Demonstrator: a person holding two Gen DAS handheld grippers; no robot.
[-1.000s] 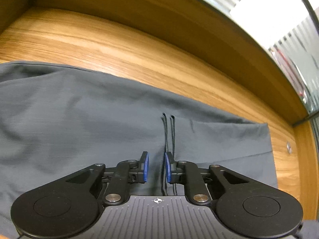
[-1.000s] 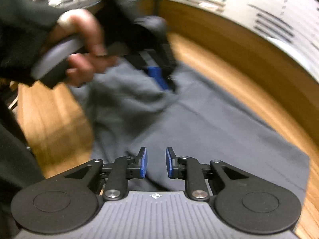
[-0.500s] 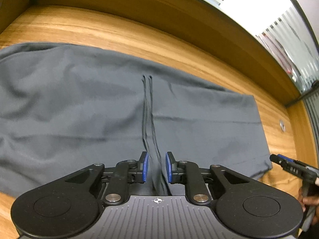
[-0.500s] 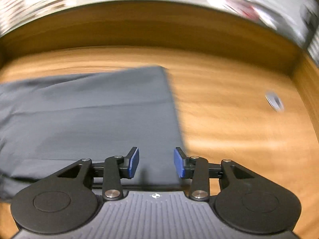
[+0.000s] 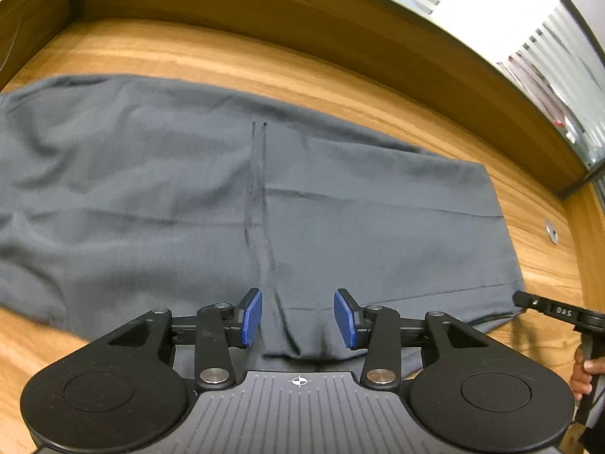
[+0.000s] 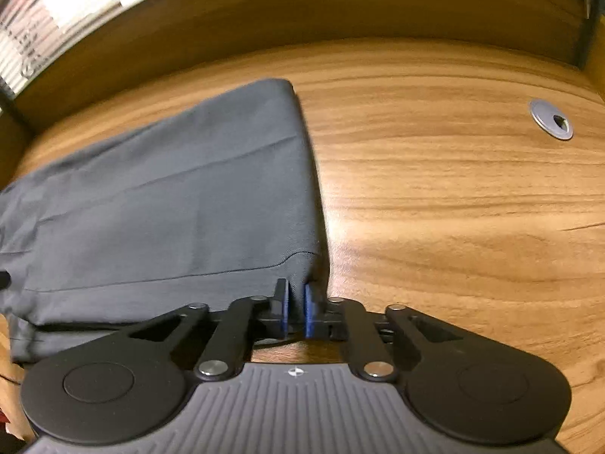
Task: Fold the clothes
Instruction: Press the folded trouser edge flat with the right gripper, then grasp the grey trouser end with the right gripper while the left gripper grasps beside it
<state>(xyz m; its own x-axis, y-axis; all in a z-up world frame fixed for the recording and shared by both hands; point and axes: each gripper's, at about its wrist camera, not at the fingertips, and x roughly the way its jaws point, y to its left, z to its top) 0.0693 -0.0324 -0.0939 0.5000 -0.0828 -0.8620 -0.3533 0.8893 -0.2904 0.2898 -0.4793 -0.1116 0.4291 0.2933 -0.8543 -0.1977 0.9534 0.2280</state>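
Note:
A grey garment (image 5: 159, 204) lies flat on the wooden table, with two dark drawstrings (image 5: 259, 189) running down its middle. My left gripper (image 5: 298, 319) is open, its blue pads on either side of the garment's near edge by the drawstrings. In the right wrist view the garment (image 6: 181, 204) ends at a straight right edge, and my right gripper (image 6: 296, 312) is shut on the garment's near right corner. That right gripper (image 5: 544, 308) also shows at the far right of the left wrist view, held by a hand (image 5: 582, 370).
The wooden table (image 6: 453, 208) has a raised wooden back wall (image 5: 302, 26) and side walls. A round metal cable grommet (image 6: 551, 118) sits in the table to the right of the garment. Bare wood spreads right of the cloth.
My left gripper has opened wider over the garment's near edge. My right gripper swung from the left gripper's side to the right corner and shut on the cloth.

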